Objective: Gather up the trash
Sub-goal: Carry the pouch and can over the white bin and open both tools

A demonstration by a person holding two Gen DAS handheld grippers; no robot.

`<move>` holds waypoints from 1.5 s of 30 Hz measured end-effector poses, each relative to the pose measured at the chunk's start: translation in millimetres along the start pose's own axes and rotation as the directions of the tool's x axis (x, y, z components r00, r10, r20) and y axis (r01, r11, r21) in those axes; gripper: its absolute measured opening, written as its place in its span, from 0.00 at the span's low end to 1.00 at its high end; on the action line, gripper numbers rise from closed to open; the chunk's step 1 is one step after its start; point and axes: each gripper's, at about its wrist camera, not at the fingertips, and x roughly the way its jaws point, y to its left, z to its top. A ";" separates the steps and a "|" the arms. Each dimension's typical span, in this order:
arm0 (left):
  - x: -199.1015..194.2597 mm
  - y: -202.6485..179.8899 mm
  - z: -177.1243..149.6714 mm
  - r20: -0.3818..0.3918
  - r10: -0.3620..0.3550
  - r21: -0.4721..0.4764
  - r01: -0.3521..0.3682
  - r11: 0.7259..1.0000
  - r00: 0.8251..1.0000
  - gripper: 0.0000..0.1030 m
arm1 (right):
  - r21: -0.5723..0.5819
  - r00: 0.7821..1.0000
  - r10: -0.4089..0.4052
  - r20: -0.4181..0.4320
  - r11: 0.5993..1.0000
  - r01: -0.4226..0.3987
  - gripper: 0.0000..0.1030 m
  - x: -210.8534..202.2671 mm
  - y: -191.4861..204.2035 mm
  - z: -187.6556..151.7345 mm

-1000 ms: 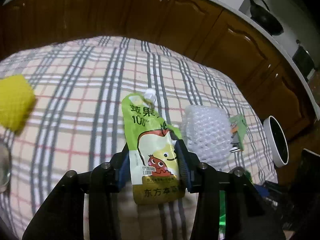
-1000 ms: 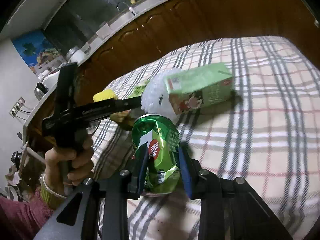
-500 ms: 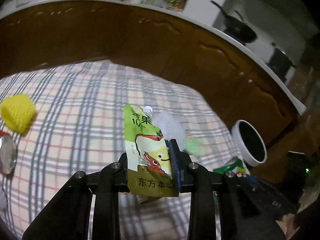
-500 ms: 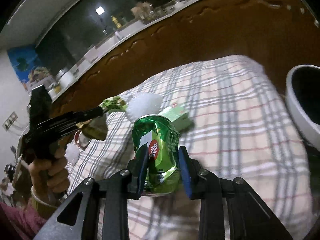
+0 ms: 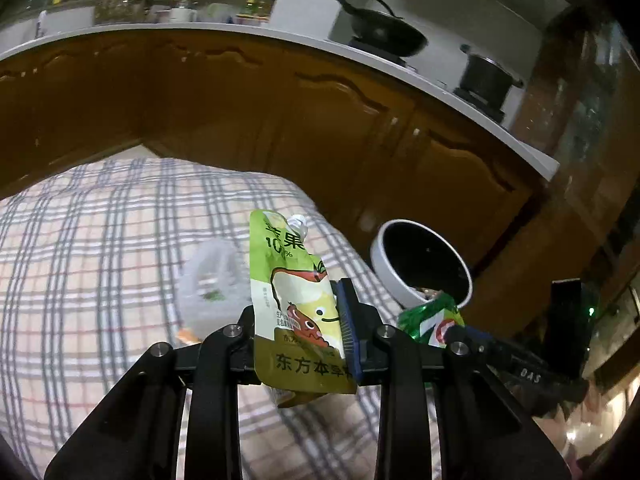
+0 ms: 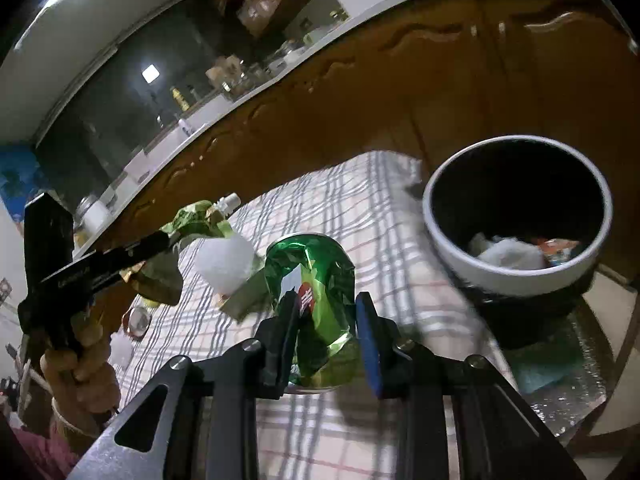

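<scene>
My left gripper (image 5: 298,312) is shut on a green apple juice pouch (image 5: 294,292) with a white spout and holds it above the plaid tablecloth (image 5: 100,240). My right gripper (image 6: 326,320) is shut on a crushed green soda can (image 6: 312,280), lifted above the table. The can also shows in the left wrist view (image 5: 434,320), just in front of the white trash bin (image 5: 420,264). In the right wrist view the bin (image 6: 516,268) stands to the right past the table edge, with white and orange scraps inside. The left gripper with the pouch (image 6: 160,276) shows at the left.
A white foam fruit net (image 6: 228,264) and a green carton (image 6: 248,300) lie on the tablecloth; the net is blurred in the left wrist view (image 5: 212,280). Brown cabinets (image 5: 320,120) with a white counter stand behind the table. A glass table edge (image 6: 580,380) lies under the bin.
Both grippers have risen and swung right toward the bin with their loads. The bin is much nearer and larger in both views. The yellow net has left the left wrist view.
</scene>
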 end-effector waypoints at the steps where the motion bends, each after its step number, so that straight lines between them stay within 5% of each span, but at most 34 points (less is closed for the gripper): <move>1: 2.7 -4.4 0.5 -0.003 -0.007 0.007 0.007 1.000 1.000 0.25 | 0.005 1.000 -0.006 0.007 1.000 0.005 0.28 -3.1 -2.3 0.7; 30: 107.3 -135.5 17.0 -0.149 -0.146 0.202 0.174 0.964 0.978 0.24 | 0.092 0.971 -0.199 0.135 0.978 0.188 0.25 -52.1 -95.1 50.1; 45: 180.0 -171.3 23.6 -0.231 -0.108 0.277 0.172 0.946 0.967 0.24 | 0.049 0.948 -0.307 0.081 0.951 0.304 0.25 -23.3 -121.5 72.4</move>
